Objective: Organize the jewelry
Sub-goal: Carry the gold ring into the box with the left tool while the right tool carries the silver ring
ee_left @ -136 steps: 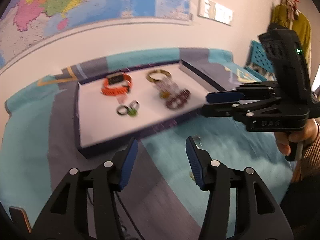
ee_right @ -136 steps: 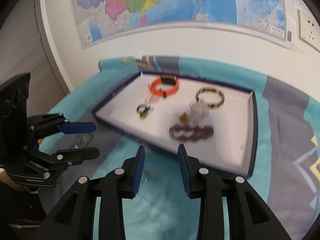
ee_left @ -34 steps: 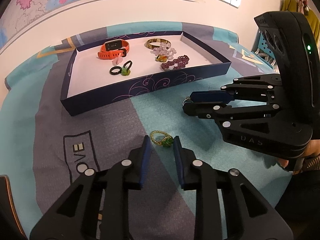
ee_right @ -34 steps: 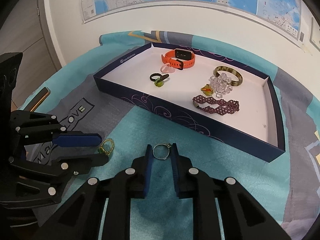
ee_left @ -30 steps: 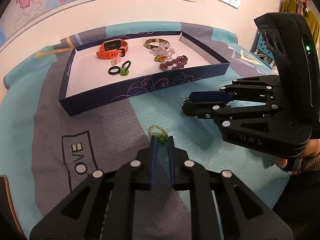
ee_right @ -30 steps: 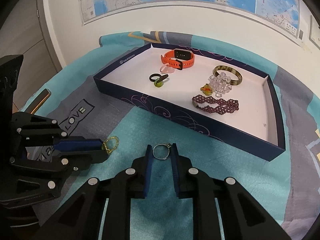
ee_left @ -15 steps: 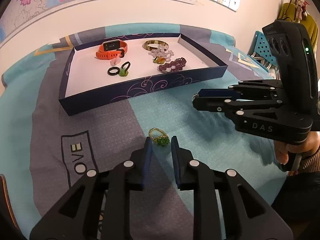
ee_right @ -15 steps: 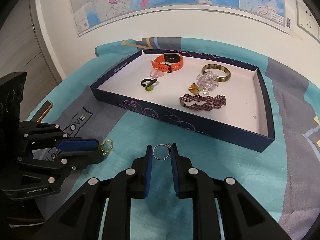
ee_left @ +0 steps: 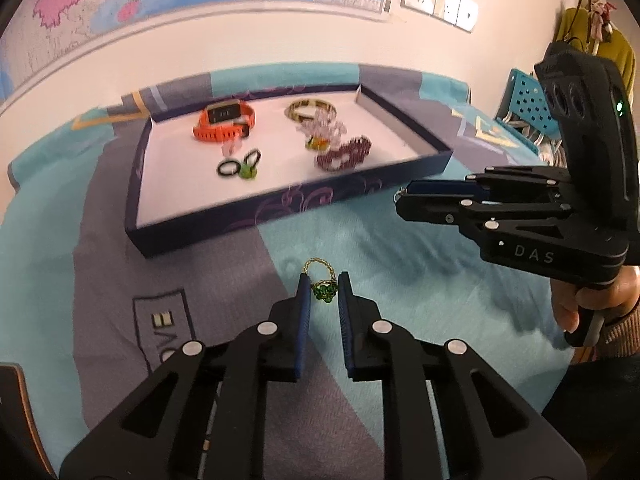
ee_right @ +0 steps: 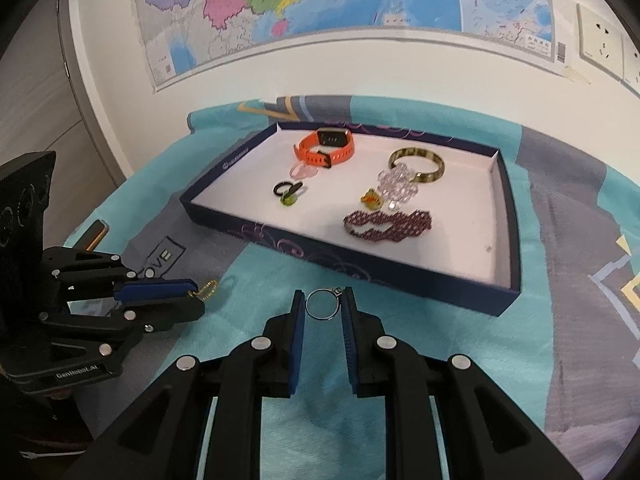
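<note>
A gold ring with a green stone (ee_left: 325, 292) sits between the pads of my left gripper (ee_left: 322, 280). The jaws are closing and pinch it just above the teal and grey cloth (ee_left: 400, 264). In the right wrist view the same ring (ee_right: 206, 290) pokes out of the left gripper (ee_right: 200, 302). My right gripper (ee_right: 323, 296) is shut on a thin silver ring (ee_right: 307, 305), held above the cloth in front of the dark blue tray (ee_right: 400, 276). From the left wrist the right gripper (ee_left: 401, 198) hangs beside the tray (ee_left: 280, 208).
The tray holds an orange watch band (ee_right: 324, 146), a brown bangle (ee_right: 418, 164), clear beads (ee_right: 398, 184), a purple beaded bracelet (ee_right: 388, 226) and small black and green rings (ee_right: 289, 192). A wooden-edged object (ee_right: 94, 236) lies at the cloth's left. A hand (ee_left: 580, 304) grips the right tool.
Both grippers were open and empty seconds ago. Within the last second the left jaws eased off the green-stone ring and narrowed on it again. The right gripper carried the silver ring slightly upward.
</note>
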Motion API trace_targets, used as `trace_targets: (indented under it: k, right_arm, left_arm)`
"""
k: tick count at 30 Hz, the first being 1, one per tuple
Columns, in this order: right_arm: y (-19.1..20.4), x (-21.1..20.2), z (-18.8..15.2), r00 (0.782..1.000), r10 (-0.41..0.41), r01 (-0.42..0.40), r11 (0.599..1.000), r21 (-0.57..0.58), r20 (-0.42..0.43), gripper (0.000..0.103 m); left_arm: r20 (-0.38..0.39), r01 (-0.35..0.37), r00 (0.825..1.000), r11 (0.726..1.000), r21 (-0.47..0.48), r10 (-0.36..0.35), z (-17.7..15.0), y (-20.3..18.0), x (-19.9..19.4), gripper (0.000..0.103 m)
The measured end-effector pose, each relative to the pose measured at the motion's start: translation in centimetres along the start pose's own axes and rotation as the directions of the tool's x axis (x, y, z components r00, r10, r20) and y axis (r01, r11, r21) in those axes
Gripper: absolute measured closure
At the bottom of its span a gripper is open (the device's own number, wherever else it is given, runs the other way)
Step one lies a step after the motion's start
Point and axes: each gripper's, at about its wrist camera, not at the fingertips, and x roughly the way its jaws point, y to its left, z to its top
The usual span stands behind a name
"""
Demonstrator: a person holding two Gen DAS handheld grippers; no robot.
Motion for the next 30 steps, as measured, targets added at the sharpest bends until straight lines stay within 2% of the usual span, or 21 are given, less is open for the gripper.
trace_targets:
  k: [13, 30]
  right_arm:
    - [-0.7, -0.9, 1.2, 0.999, -0.011, 0.011, 1.000, 0.004, 0.041, 0.086]
    - [-1.2, -0.7, 2.6, 0.998, -0.018, 0.018, 1.000, 0.003, 0.059, 0.086]
  left_arm:
    - [0.076, -0.046, 0.996, 0.999, 0.011, 0.045, 2.8, 0.0, -1.2, 0.089]
    - [0.100, -0.064, 0.993, 0.998, 0.011, 0.062, 4.1, 0.1, -0.9, 0.089]
